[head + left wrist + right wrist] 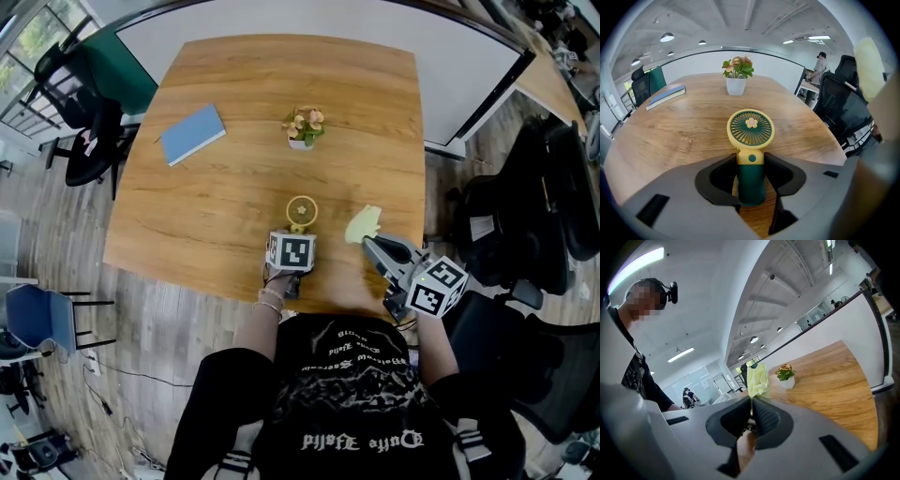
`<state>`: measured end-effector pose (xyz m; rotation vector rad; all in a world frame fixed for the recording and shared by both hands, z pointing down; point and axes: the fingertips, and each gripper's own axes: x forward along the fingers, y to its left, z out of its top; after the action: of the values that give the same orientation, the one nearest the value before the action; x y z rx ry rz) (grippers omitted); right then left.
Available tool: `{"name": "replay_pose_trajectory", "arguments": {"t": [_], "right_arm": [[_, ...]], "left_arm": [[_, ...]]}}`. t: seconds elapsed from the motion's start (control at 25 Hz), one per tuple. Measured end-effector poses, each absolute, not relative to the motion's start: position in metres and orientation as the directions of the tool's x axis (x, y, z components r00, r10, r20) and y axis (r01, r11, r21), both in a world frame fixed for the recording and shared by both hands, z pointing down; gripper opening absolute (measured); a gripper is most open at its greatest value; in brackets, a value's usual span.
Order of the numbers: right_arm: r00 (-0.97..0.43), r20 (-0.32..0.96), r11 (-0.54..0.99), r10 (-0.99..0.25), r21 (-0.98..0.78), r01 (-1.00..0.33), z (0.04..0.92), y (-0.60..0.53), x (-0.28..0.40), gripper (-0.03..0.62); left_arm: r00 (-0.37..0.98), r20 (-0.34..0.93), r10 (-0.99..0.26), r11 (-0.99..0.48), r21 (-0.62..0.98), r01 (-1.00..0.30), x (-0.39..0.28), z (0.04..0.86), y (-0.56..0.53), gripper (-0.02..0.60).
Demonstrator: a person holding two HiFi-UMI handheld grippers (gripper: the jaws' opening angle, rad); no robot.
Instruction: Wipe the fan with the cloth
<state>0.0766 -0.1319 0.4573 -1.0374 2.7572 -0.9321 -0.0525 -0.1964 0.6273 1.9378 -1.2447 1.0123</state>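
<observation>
A small hand fan (301,212) with a yellow round head and dark green handle stands over the near part of the wooden table (234,216). In the left gripper view its head (750,130) faces the camera, and my left gripper (751,164) is shut on the green handle, one jaw pressing each side. My left gripper (298,232) sits just under the fan's head in the head view. To its right, my right gripper (373,244) is shut on a pale yellow-green cloth (364,223). The cloth (758,378) sticks up from the pinched jaws of the right gripper (752,401), apart from the fan.
A small potted plant (303,127) stands mid-table beyond the fan, and a blue book (192,134) lies at the far left. Black office chairs (534,216) crowd the floor to the right, more at the left (89,131). The table's near edge is under my hands.
</observation>
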Motion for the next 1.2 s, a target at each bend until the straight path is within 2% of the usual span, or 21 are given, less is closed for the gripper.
{"name": "replay_pose_trajectory", "arguments": {"t": [0.16, 0.24, 0.6, 0.84, 1.08, 1.2], "right_arm": [[-0.743, 0.193, 0.570, -0.641, -0.530, -0.628, 0.465, -0.134, 0.077, 0.023], [-0.722, 0.208, 0.556, -0.659, -0.512, -0.655, 0.467, -0.136, 0.079, 0.023], [-0.572, 0.301, 0.475, -0.763, -0.339, -0.812, 0.477, -0.147, 0.084, 0.025], [-0.496, 0.342, 0.433, -0.798, -0.248, -0.867, 0.485, -0.157, 0.092, 0.025], [-0.448, 0.381, 0.426, -0.809, -0.145, -0.893, 0.493, -0.154, 0.089, 0.026], [-0.427, 0.400, 0.419, -0.811, -0.114, -0.901, 0.501, -0.150, 0.088, 0.025]], "left_arm": [[0.325, 0.818, -0.475, -0.385, 0.139, -0.912, -0.047, 0.620, -0.194, 0.264], [0.334, 0.803, -0.494, -0.389, 0.140, -0.911, -0.047, 0.612, -0.193, 0.273], [0.378, 0.691, -0.616, -0.437, 0.099, -0.894, -0.054, 0.571, -0.183, 0.272], [0.421, 0.517, -0.745, -0.461, 0.056, -0.886, -0.064, 0.522, -0.176, 0.272], [0.451, 0.383, -0.806, -0.450, 0.099, -0.888, -0.078, 0.483, -0.164, 0.272], [0.455, 0.361, -0.814, -0.460, 0.076, -0.885, -0.080, 0.480, -0.157, 0.272]]}}
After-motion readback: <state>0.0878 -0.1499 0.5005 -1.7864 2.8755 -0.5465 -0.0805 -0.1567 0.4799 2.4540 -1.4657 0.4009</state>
